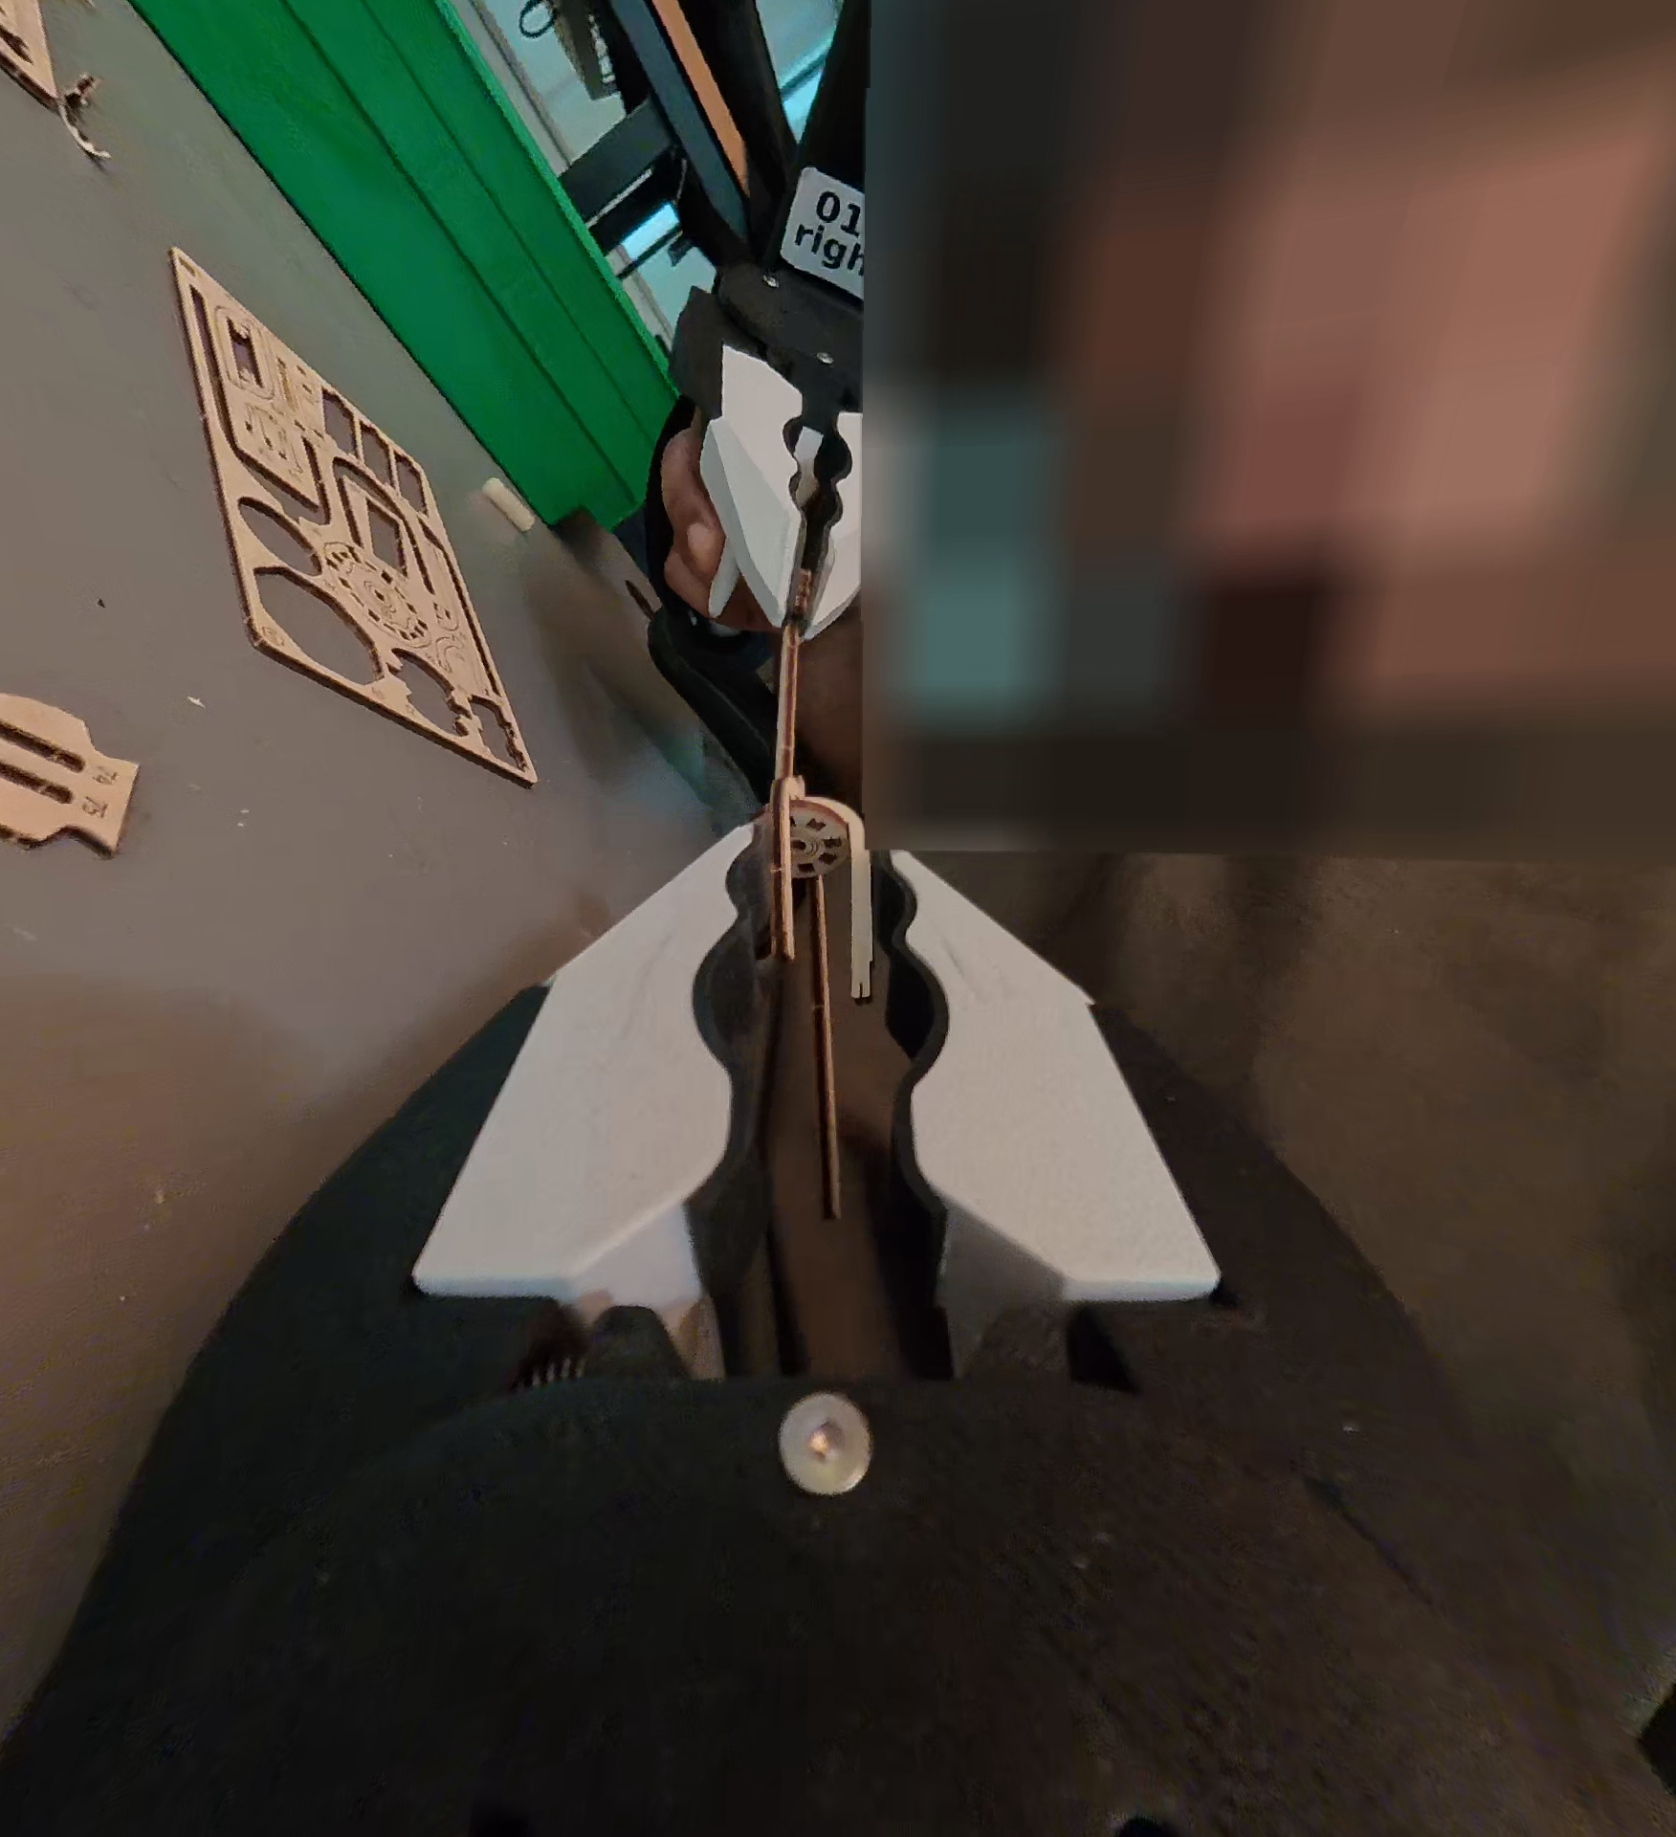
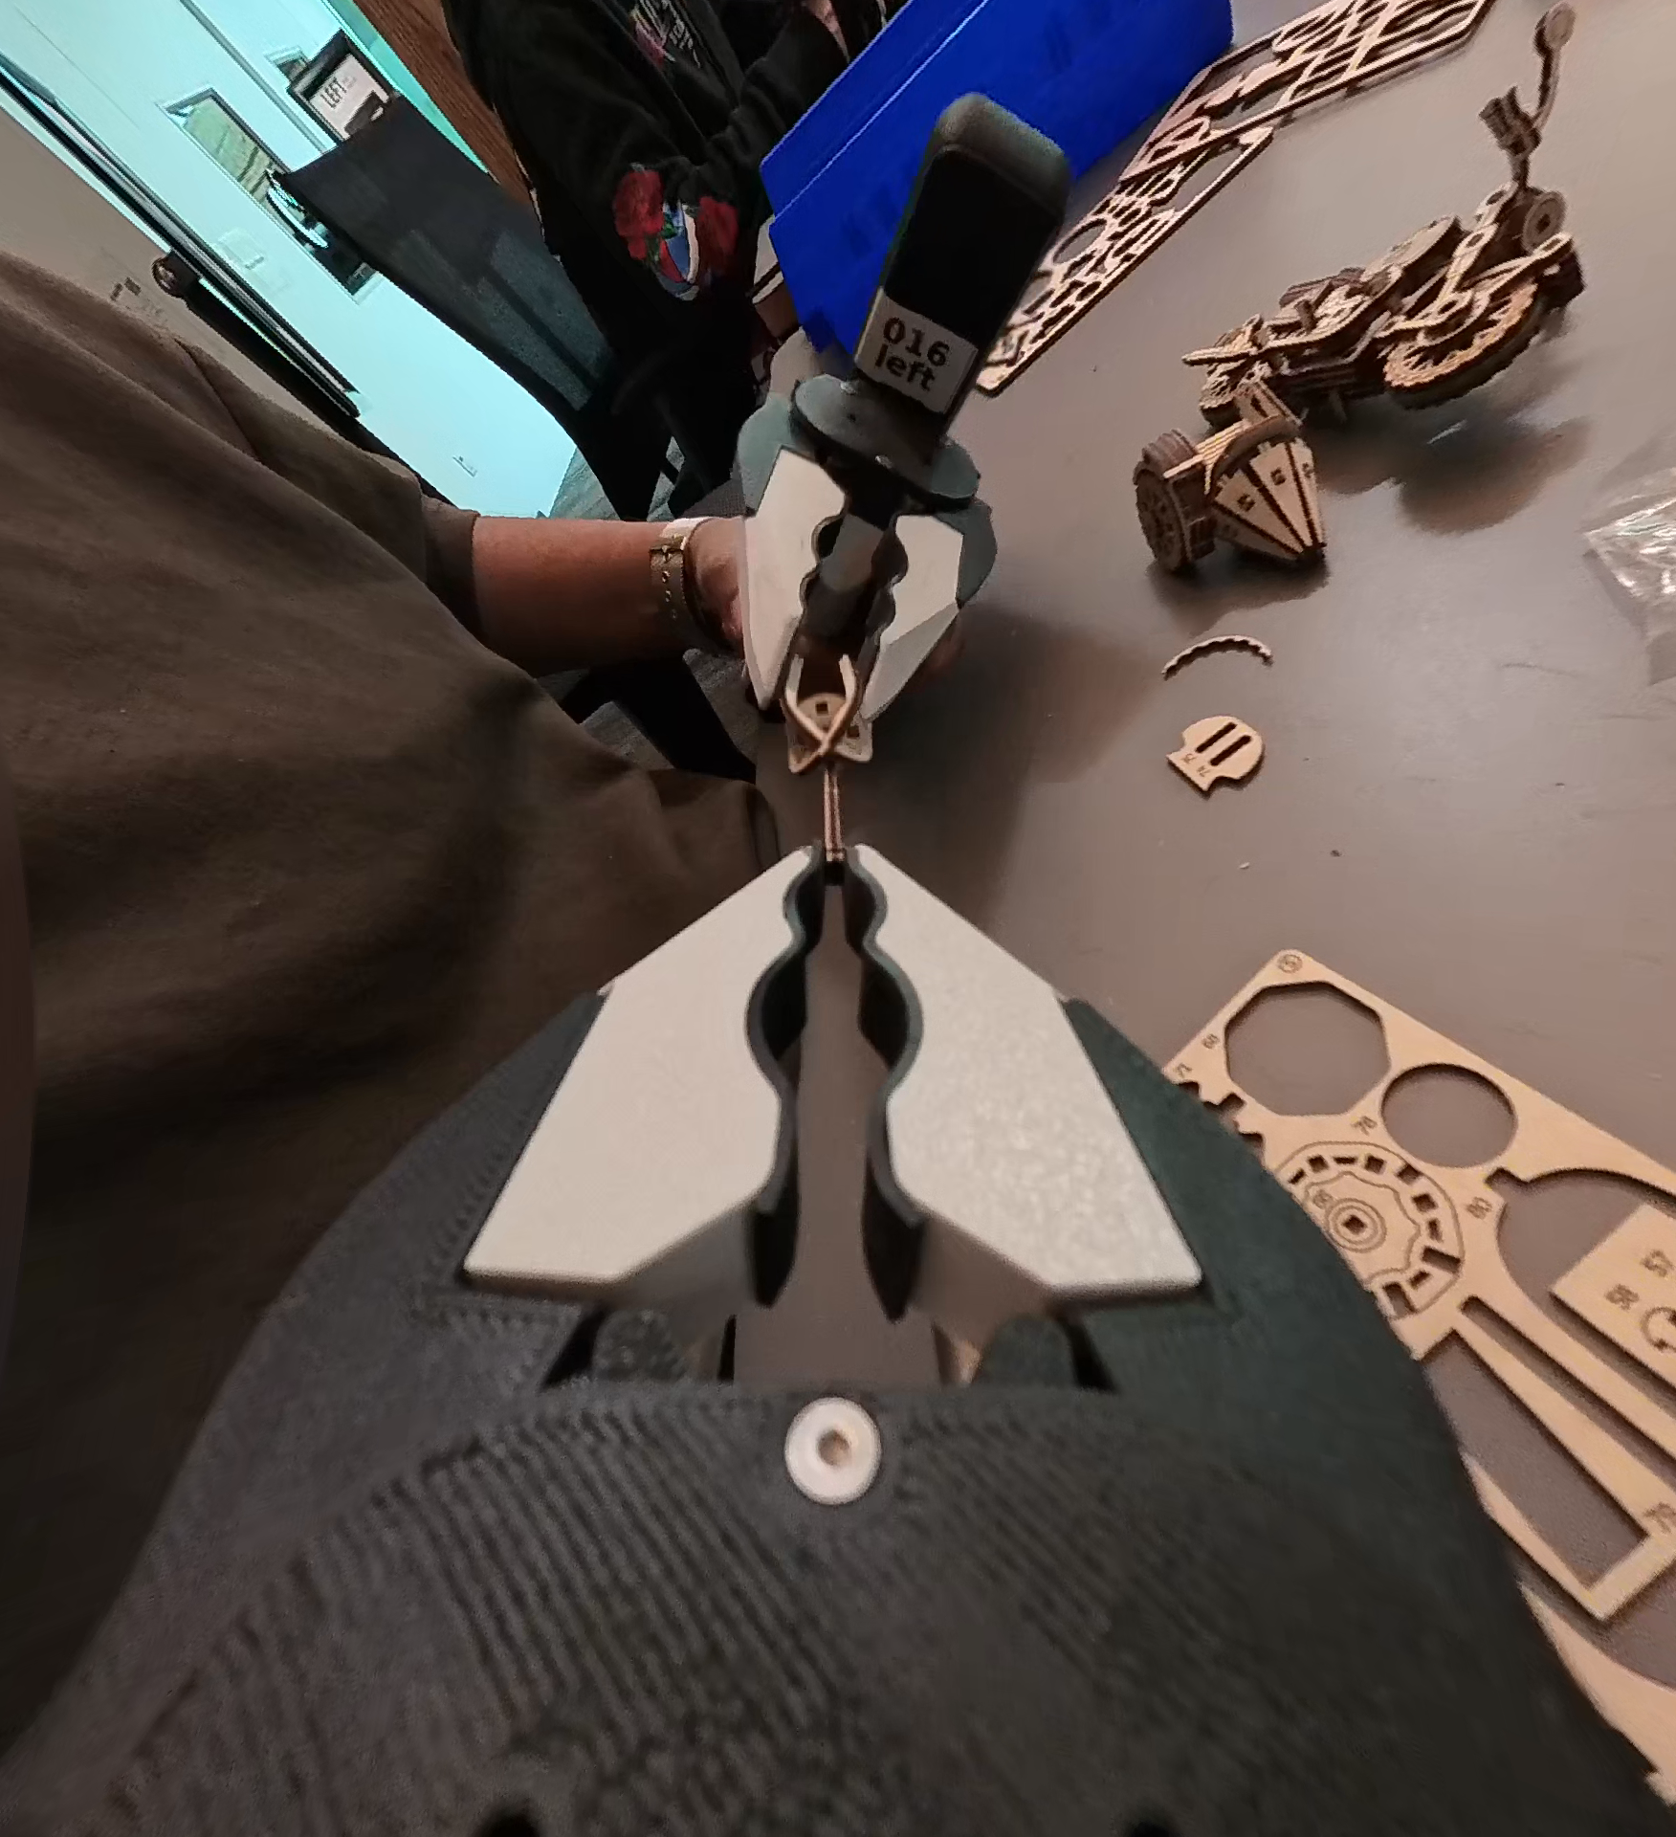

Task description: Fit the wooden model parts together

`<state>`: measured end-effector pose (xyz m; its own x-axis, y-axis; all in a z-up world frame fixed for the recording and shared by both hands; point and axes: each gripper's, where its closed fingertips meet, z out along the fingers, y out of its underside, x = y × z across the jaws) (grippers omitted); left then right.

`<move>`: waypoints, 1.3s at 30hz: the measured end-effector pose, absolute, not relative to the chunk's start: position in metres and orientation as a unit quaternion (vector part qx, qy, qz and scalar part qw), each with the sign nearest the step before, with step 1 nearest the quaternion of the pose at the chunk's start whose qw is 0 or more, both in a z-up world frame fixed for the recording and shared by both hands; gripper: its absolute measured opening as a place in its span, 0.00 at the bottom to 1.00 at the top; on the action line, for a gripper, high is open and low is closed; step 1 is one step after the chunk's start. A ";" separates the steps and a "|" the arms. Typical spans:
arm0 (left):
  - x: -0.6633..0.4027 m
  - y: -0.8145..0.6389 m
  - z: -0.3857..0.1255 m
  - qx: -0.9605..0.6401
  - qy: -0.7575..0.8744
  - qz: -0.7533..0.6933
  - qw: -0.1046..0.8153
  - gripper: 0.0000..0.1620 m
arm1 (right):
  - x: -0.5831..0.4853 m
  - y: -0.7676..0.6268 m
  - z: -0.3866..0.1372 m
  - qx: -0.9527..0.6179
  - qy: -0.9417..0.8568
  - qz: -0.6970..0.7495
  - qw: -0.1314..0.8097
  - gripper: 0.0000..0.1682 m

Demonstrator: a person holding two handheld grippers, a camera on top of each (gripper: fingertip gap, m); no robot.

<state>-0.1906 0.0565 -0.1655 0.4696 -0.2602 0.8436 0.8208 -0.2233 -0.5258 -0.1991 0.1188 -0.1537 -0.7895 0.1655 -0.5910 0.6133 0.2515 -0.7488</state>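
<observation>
In the left wrist view my left gripper [image 1: 814, 867] is shut on a small wooden sub-assembly [image 1: 817, 840], a round slotted disc between flat side pieces. The right gripper [image 1: 799, 606] faces it from above and holds a thin wooden strip [image 1: 786, 711] edge-on. The strip's lower end meets the sub-assembly. In the right wrist view my right gripper [image 2: 832, 860] is shut on that strip [image 2: 830, 810]. The left gripper [image 2: 826, 701] is just beyond, with the sub-assembly [image 2: 822, 731] at its tips. Both are held above the dark grey table [image 2: 1162, 895].
Punched wooden sheets lie on the table [image 1: 347, 527] [image 2: 1470, 1243]. A loose rounded slotted part [image 2: 1215, 752] and a curved toothed piece [image 2: 1217, 653] lie near. A wooden motorcycle model [image 2: 1391, 318], a smaller model [image 2: 1232, 487], a blue bin [image 2: 963, 129] and a green bin [image 1: 436, 199] stand farther off. Some 7 centimeters of space lies between my two pairs of fingers.
</observation>
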 end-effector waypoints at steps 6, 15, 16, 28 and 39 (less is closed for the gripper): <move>-0.191 0.057 -0.167 -0.664 -0.200 -0.411 0.592 0.12 | -0.200 0.119 -0.155 0.263 0.766 -0.553 0.196 0.01; -0.195 0.060 -0.160 -0.685 -0.172 -0.341 0.620 0.08 | -0.204 0.118 -0.154 0.272 0.755 -0.563 0.197 0.01; -0.195 0.061 -0.157 -0.680 -0.171 -0.345 0.623 0.00 | -0.202 0.116 -0.155 0.268 0.758 -0.561 0.199 0.01; -0.198 0.060 -0.172 -0.696 -0.200 -0.346 0.597 0.03 | -0.213 0.119 -0.158 0.281 0.748 -0.574 0.177 0.00; -0.197 0.059 -0.187 -0.768 -0.166 -0.263 0.559 0.03 | -0.218 0.130 -0.156 0.268 0.757 -0.580 0.135 0.00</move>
<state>-0.1966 0.0592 -0.1873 0.8062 -0.0391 0.5904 0.5497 -0.3196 -0.7718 -0.2177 0.1296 -0.1556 -0.8202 0.2489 -0.5151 0.5621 0.1832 -0.8065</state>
